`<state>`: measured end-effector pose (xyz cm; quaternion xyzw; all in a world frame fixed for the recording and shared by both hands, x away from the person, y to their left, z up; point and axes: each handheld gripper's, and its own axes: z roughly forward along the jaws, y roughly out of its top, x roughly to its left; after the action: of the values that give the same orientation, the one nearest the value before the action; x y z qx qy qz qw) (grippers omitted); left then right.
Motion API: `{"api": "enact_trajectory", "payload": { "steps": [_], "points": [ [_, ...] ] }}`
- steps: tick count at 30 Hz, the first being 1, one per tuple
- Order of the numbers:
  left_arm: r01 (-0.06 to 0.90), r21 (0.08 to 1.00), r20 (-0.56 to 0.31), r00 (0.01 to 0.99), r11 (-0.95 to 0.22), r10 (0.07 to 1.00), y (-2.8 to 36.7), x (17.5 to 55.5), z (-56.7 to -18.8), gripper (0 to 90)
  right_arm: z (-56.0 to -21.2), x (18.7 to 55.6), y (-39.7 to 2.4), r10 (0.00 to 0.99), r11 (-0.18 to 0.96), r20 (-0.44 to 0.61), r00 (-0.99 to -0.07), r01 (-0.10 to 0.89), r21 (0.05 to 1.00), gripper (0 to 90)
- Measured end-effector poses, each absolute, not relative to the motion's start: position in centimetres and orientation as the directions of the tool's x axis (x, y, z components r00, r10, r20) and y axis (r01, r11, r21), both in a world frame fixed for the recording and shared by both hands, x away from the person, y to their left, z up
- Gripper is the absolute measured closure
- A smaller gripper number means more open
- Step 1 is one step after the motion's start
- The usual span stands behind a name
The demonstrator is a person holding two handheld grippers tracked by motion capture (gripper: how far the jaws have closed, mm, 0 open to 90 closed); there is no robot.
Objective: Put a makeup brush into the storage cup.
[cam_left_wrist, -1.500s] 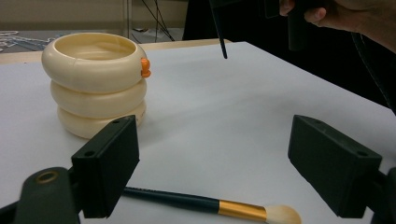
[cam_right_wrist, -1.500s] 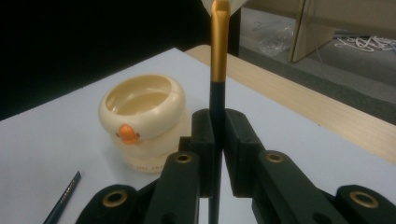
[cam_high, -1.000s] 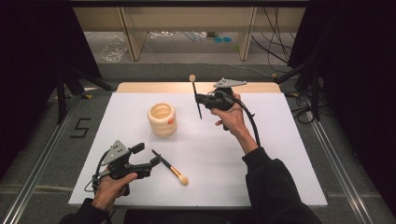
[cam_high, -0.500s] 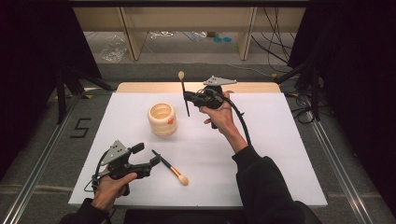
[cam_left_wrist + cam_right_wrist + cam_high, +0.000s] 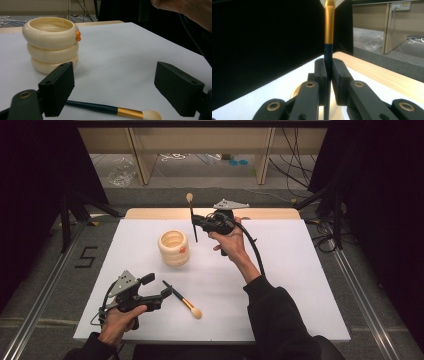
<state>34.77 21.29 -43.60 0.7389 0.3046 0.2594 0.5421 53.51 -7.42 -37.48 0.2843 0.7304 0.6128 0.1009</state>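
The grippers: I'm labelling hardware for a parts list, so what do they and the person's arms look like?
Both the left gripper and the right gripper are black, each topped by a grey three-cornered plate, with blocky black fingers, brass-coloured pivot rings and a trailing black cable. The sleeves are dark.

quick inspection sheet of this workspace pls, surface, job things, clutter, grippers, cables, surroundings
surface: white table top, wooden strip along the far edge
job's things: cream ringed cup upright; held brush upright, bristles up; second brush lying flat
clutter: nothing seen
grippers: right gripper shut on the held brush handle, raised beside the cup; left gripper open near the second brush
cables: one trails from the right gripper along the forearm
surroundings: floor wires, clear bags, dark curtains
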Motion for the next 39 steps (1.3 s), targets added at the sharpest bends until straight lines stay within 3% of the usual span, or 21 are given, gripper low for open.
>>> {"api": "enact_trajectory", "payload": {
  "steps": [4, 8, 9, 10, 39],
  "points": [
    [0.089, 0.943, 0.167, 0.704, -0.319, 0.691, 21.9, 35.4, -43.3, 16.2, -37.4, 53.8, -7.0, 0.537, 0.083, 0.194, -0.821, 0.28, 0.956, 83.1],
    [0.072, 0.94, 0.188, 0.704, -0.333, 0.684, 22.0, 35.5, -43.3, 16.2, -37.5, 53.9, -6.7, 0.541, 0.076, 0.198, -0.817, 0.282, 0.956, 83.1],
    [0.307, 0.95, -0.159, 0.637, -0.059, 0.754, 20.2, 33.7, -44.0, 16.2, -37.5, 53.9, -6.7, 0.537, 0.079, 0.2, -0.82, 0.285, 0.955, 83.1],
    [0.345, 0.938, -0.201, 0.616, -0.031, 0.762, 20.0, 33.4, -44.0, 16.2, -37.6, 53.9, -6.6, 0.538, 0.077, 0.212, -0.816, 0.298, 0.951, 83.1],
    [0.332, 0.942, -0.185, 0.629, -0.046, 0.755, 20.1, 33.6, -44.0, 16.2, -38.1, 55.0, -3.3, 0.53, 0.047, 0.24, -0.813, 0.311, 0.949, 83.1]
  ]
}}
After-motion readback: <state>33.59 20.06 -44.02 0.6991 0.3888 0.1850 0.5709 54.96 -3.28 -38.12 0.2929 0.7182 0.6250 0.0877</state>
